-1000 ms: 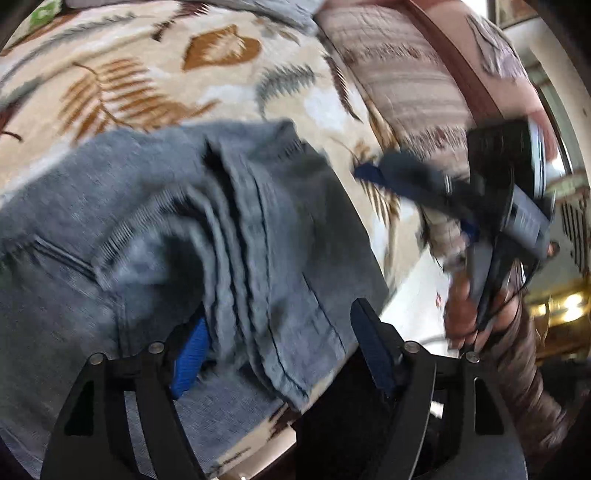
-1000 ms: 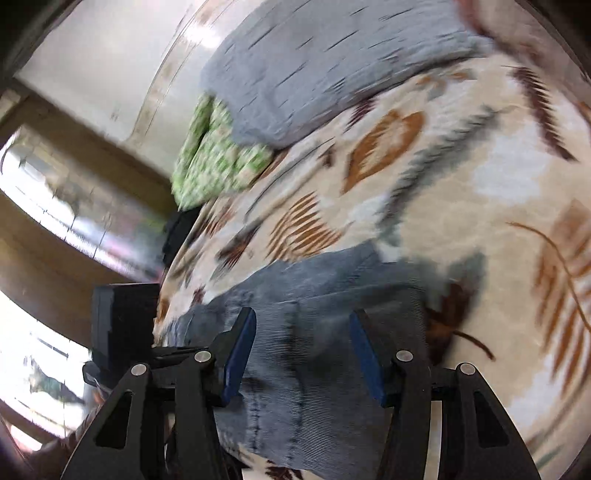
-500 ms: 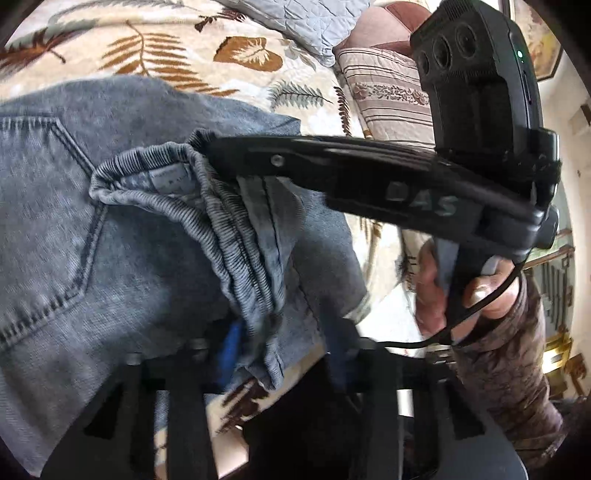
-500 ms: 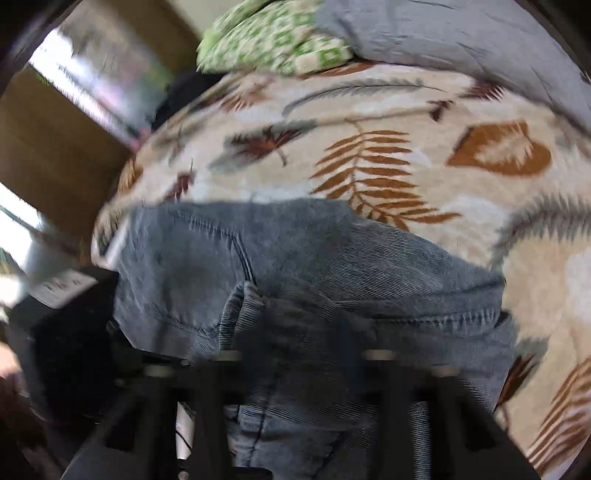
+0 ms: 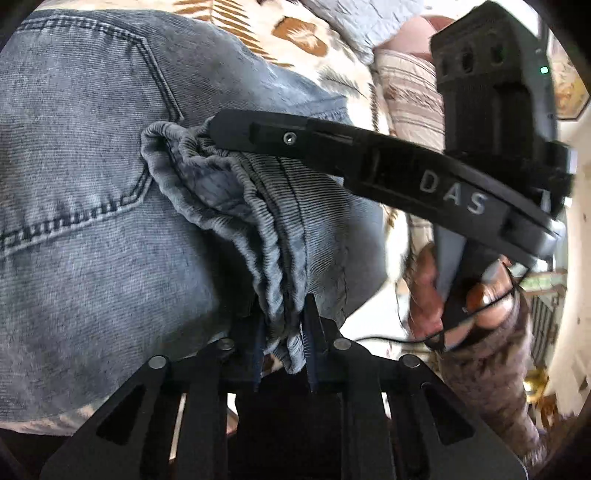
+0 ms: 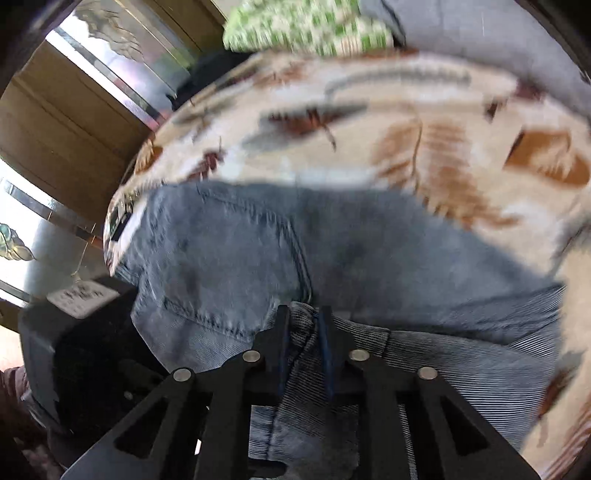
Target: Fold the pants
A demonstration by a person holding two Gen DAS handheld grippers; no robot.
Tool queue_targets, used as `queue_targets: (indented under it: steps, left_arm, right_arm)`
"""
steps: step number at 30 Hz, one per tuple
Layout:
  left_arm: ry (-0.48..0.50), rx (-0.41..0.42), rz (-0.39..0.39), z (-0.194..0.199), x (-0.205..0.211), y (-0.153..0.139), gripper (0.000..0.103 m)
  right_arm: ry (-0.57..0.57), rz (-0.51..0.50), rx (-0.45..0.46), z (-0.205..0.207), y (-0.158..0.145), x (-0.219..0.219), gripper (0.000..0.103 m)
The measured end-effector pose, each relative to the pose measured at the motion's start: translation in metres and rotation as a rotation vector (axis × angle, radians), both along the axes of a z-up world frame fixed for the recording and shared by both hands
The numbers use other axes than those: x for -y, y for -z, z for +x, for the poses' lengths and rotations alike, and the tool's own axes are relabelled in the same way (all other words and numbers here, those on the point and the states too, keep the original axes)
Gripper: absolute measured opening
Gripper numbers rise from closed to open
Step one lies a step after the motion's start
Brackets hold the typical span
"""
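Grey-blue denim pants [image 5: 92, 184] lie on a leaf-patterned bedspread [image 6: 369, 129], back pocket up. A bunched, ribbed edge of the denim runs between both grippers. My left gripper [image 5: 284, 325] has this bunch between its blue pads; its jaws are closing and press on the cloth. My right gripper [image 6: 303, 325] pinches the other end of the same fold; its jaws are opening slightly, with the denim [image 6: 229, 251] still squeezed between them. In the left wrist view the right gripper [image 5: 218, 129] reaches in from the right, held by a hand [image 5: 480, 302].
A green patterned cloth [image 6: 306, 26] and a grey quilted pillow [image 6: 480, 37] lie at the far end of the bed. A striped pillow [image 5: 410, 92] sits beside the pants. The bed's edge and wooden panels [image 6: 55, 122] are at the left.
Both grippers went from wide open over the denim to closed on its bunched edge. The right gripper swung in close in front of the left, and both moved nearer to the pants.
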State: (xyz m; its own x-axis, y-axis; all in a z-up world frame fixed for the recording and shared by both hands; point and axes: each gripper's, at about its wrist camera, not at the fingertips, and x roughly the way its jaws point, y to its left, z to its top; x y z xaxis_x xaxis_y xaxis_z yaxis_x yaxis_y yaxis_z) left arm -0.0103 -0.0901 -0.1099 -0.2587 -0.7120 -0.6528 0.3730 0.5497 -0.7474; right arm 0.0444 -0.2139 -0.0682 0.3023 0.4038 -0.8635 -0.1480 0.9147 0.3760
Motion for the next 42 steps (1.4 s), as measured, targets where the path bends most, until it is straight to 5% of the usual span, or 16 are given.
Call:
queue_targets:
  steps: [2,5,7,11,17,19,20,21,22,28,33,42]
  left_arm:
    - [0.04,0.048,-0.015,-0.002,-0.002,-0.014,0.017]
    - [0.055,0.118,-0.068,0.002,-0.011,-0.041,0.044]
    - [0.003,0.151,-0.067,0.013,-0.013,-0.049,0.066]
    - [-0.072,0.069,-0.04,0.042,-0.006,-0.032,0.066]
    - [-0.095,-0.033,0.003,0.054,0.018,-0.006,0.066]
    - [-0.111,-0.046,-0.001,0.056,0.029,-0.006,0.061]
    - [-0.111,-0.035,-0.004,0.057,0.034,-0.01,0.052]
    - [-0.102,-0.017,-0.002,0.058,0.041,-0.015,0.02]
    - [-0.095,-0.002,0.007,0.06,0.047,-0.02,0.007]
    - [-0.129,0.178,0.04,0.083,0.061,-0.053,0.008]
    - [-0.091,0.225,0.159,0.095,0.074,-0.029,0.008]
    - [-0.085,0.22,0.18,0.103,0.081,-0.005,0.01]
  right_arm:
    - [0.014,0.055,0.044,-0.011,-0.015,0.011,0.029]
    - [0.11,0.183,0.176,-0.038,-0.053,0.055,0.055]
    - [0.228,0.184,0.244,-0.057,-0.068,0.096,0.057]
    - [0.43,0.148,0.211,-0.073,-0.047,0.156,0.059]
    - [0.49,0.131,0.106,-0.07,0.014,0.167,0.057]
    - [0.504,0.145,0.101,-0.066,0.026,0.167,0.049]
    - [0.491,0.164,0.099,-0.065,0.028,0.168,0.021]
    - [0.477,0.155,0.107,-0.063,0.027,0.165,0.015]
    - [0.47,0.13,0.135,-0.063,0.021,0.163,0.014]
    - [0.479,0.146,0.318,-0.064,-0.027,0.16,0.01]
    - [0.52,0.083,0.284,-0.05,0.0,0.161,0.01]
    - [0.538,0.035,0.183,-0.037,0.044,0.169,0.013]
